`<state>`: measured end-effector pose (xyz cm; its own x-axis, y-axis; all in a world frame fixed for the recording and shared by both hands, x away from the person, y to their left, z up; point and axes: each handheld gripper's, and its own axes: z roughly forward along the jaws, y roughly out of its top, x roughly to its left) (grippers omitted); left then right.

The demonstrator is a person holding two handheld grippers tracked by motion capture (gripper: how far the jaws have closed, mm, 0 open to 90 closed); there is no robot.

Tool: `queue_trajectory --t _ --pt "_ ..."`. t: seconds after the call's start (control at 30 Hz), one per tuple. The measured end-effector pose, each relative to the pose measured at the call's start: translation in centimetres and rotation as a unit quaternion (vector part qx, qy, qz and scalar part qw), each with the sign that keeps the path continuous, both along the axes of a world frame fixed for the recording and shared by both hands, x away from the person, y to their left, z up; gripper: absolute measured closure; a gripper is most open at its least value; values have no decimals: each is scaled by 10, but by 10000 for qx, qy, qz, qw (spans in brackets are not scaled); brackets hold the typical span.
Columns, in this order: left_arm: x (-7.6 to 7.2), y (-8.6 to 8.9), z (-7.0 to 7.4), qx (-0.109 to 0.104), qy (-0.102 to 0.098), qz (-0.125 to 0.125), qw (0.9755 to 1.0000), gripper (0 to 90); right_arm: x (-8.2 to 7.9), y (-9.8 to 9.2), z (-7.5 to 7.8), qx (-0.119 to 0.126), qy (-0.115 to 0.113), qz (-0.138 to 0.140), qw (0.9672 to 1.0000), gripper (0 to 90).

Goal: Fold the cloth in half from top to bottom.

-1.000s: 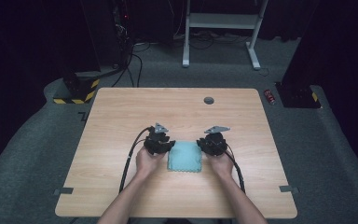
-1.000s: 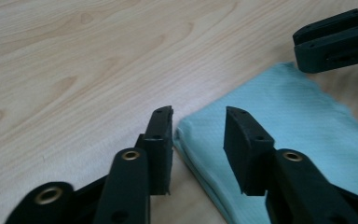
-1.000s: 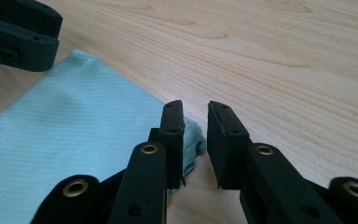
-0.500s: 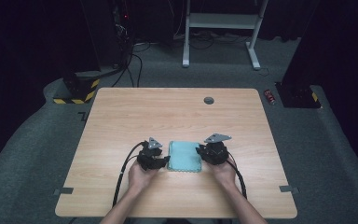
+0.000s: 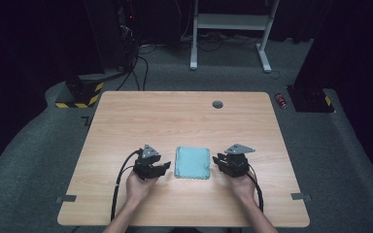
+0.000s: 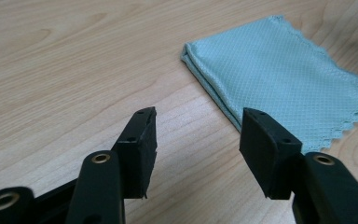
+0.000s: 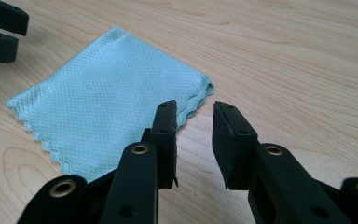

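A folded light-blue cloth (image 5: 193, 162) lies flat on the wooden table (image 5: 184, 121), between my two grippers. My left gripper (image 5: 161, 168) rests just left of the cloth, open, nothing between its jaws. Along its jaws (image 6: 198, 140) I see the cloth (image 6: 279, 88) ahead and to the right, its folded edge close to the right jaw. My right gripper (image 5: 219, 161) sits just right of the cloth, open and holding nothing. In the right gripper view (image 7: 193, 135) the cloth (image 7: 107, 102) lies to the left, its scalloped edge near the left jaw.
A small dark round disc (image 5: 217, 104) is set in the table near its far edge. Beyond the table stand a white frame (image 5: 230, 29), cables and a yellow-black striped base (image 5: 77, 94) on the grey floor. A red object (image 5: 282, 99) lies off the table's right corner.
Both grippers have pulled away sideways from the cloth, the left going left and the right going right. The cloth stays flat on the table.
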<state>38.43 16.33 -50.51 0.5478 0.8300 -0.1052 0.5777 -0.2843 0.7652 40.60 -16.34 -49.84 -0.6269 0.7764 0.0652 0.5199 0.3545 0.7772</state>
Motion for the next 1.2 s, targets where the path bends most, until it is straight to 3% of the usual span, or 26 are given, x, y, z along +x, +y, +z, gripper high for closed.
queue_trajectory --t 0.27,0.9,1.2 --pt "-9 12 5 -240 -137 118 9995 443 -8 -11 4 171 -104 -94 9998 691" --pt "-22 35 5 -510 -238 312 9979 415 -23 -31 6 247 -192 -285 9991 676" --pt "-27 43 2 -469 -255 384 9978 409 -28 -38 6 272 -222 -345 9988 667"
